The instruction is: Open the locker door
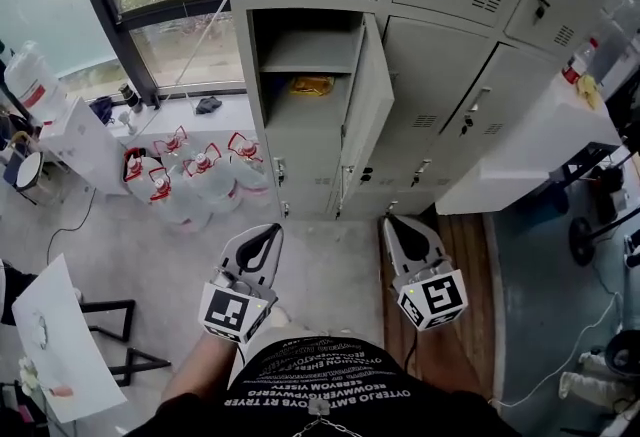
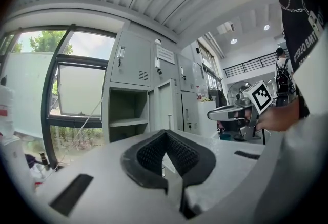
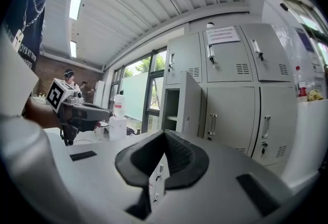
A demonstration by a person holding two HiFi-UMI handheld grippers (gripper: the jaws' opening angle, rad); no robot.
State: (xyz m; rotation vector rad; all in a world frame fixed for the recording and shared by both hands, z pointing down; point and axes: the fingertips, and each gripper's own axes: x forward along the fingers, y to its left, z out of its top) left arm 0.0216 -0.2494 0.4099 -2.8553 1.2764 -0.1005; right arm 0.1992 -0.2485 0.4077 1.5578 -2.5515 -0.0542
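The grey locker bank (image 1: 450, 55) stands ahead of me. One locker door (image 1: 366, 110) in the left column hangs open and swung to the right. It shows a shelf and a yellow thing (image 1: 312, 85) lying under it. The open door also shows in the left gripper view (image 2: 167, 107) and in the right gripper view (image 3: 190, 105). My left gripper (image 1: 272, 228) (image 2: 165, 133) is shut with nothing in it, low and well short of the lockers. My right gripper (image 1: 388, 221) (image 3: 165, 133) is shut and empty too, beside the left, apart from the door.
Several big water jugs (image 1: 195, 175) with red caps stand on the floor left of the lockers, under the window. A white counter (image 1: 530, 140) juts out at the right. A white board (image 1: 55, 340) and a black stand (image 1: 125, 350) sit at the lower left.
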